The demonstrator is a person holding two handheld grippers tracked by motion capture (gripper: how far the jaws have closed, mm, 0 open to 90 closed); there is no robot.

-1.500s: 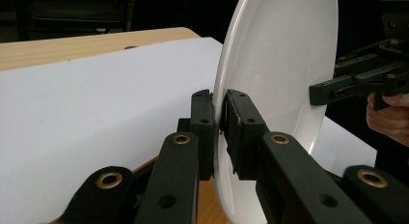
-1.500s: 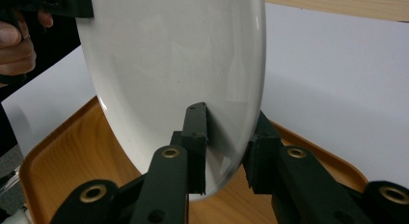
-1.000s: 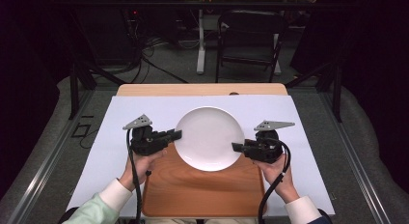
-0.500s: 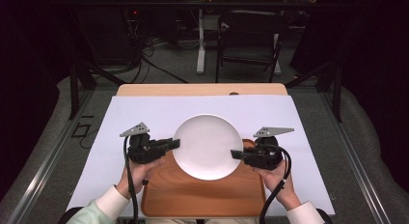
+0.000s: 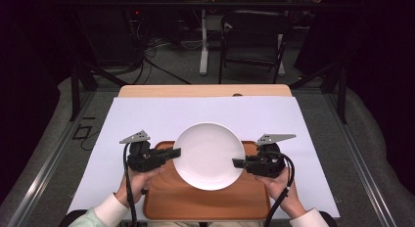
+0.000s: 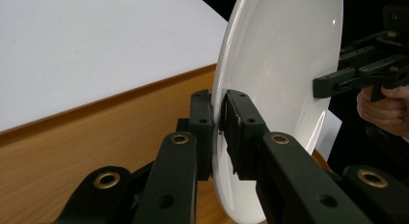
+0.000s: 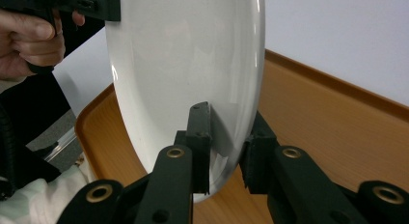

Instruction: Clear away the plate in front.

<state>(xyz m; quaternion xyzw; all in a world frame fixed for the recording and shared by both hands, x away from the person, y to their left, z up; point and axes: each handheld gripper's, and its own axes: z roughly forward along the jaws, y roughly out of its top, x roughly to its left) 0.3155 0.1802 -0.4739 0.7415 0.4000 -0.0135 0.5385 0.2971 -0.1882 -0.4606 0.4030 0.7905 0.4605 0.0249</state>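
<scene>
The high view shows a white plate (image 5: 209, 155) held between the left gripper (image 5: 172, 153) and the right gripper (image 5: 238, 163), over a wooden tray (image 5: 205, 200) that lies on the white sheet (image 5: 205, 114) covering the tabletop. The left gripper view brings out what that view cannot: its jaws pinch the plate's rim (image 6: 223, 113), one pad on each face, nearly pressed together with only the rim's thickness between them. The right gripper (image 6: 337, 81) shows at the plate's far edge there. In the right gripper view the jaws likewise clamp the plate (image 7: 188, 64) at its near rim, one on each side, above the tray (image 7: 333, 127), and the left gripper (image 7: 96, 4) shows at the far rim.
</scene>
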